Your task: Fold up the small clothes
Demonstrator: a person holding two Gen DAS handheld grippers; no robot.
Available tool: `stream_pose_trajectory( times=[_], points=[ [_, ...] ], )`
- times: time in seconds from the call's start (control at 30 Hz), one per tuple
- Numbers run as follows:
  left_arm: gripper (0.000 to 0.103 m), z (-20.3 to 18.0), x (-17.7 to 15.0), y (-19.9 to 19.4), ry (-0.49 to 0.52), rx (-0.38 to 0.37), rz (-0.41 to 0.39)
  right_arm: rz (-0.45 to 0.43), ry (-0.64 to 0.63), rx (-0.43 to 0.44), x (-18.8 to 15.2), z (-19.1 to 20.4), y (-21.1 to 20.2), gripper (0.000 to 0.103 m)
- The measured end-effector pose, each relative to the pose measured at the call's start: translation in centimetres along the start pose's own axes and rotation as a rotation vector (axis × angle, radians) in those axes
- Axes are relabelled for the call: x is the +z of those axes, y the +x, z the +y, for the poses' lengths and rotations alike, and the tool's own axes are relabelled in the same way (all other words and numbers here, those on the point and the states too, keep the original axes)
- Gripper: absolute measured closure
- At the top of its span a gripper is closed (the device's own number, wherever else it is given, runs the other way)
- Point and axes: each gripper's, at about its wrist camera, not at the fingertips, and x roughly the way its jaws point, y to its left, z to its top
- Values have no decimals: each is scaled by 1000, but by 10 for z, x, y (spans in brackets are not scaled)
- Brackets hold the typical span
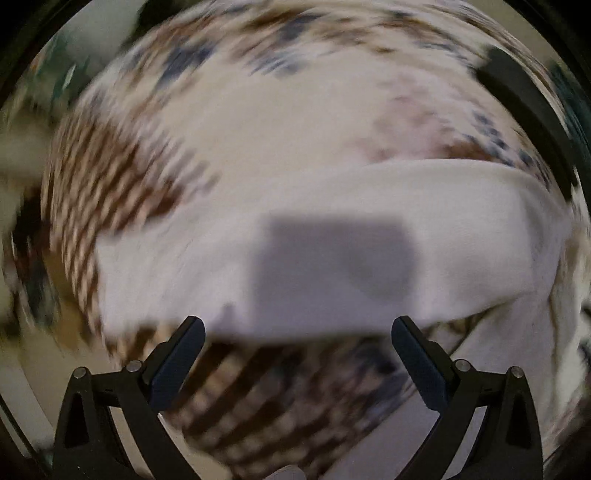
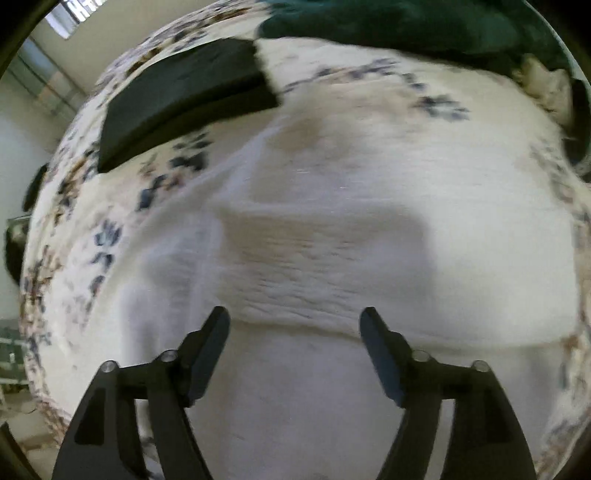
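**Both grippers spread above a white garment on a patterned cover**

The left gripper [image 1: 297, 328] points down with its jaws spread wide and nothing between them. Just ahead of its fingertips lies the white garment [image 1: 332, 236], a broad band of cloth running across the view on the patterned bedcover [image 1: 110, 166]; the garment's near edge sits level with the fingertips, and a blocky shadow falls on it. The right gripper [image 2: 294, 321] also stands spread and empty, and cloth fills the space beneath and ahead of it. A fold line in the white garment [image 2: 314, 258] runs between its fingertips. Farther ahead and to its left rests a black folded item [image 2: 184, 92]; a dark green fabric [image 2: 406, 26] lies at the far edge.

Both views are blurred, so contact between fingers and cloth cannot be judged. Risk: the garment and the pale centre of the bedcover look alike, so a closing jaw may pinch the cover along with the garment, or catch only one layer, letting the fold slip open.
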Motion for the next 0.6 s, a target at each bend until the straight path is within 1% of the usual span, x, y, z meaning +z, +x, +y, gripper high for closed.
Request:
stream_pose_trajectory(
  times=[0.1,0.13,0.17,0.2,0.23,0.33,0.37,0.4,0.43,0.47,0.5,0.53,0.6],
  points=[
    [0,59,-12,17,-264,-94,84,4,7,-55,-5,-25,-17,18],
    [0,81,-17,27,-370,-121,106,8,12,-67,-7,-31,-19,18],
    [0,96,-19,35,-448,-148,119,16,13,-81,-11,-36,-18,18],
    [0,107,-20,42,-504,-167,126,23,12,-89,-12,-36,-17,18],
    [0,119,-20,49,-570,-187,118,32,8,-99,-15,-37,-15,18],
    [0,149,-12,61,-745,-238,27,47,12,-138,-25,-38,-8,18],
    [1,156,-10,62,-792,-248,-1,48,9,-165,-27,-35,-5,18],
    [6,161,-7,62,-818,-245,-26,44,4,-216,-30,-34,-3,18],
    [18,167,-4,61,-848,-239,-59,36,3,-246,-31,-34,-3,18],
    [27,169,-1,59,-864,-222,-89,24,-4,-285,-32,-33,-4,18],
    [57,171,4,57,-861,-207,-113,18,-14,-311,-32,-32,-4,18],
    [91,172,10,53,-843,-172,-146,11,-28,-330,-32,-30,-5,18],
    [92,164,16,44,-800,-138,-190,7,-47,-349,-28,-27,-6,18]
  ],
)
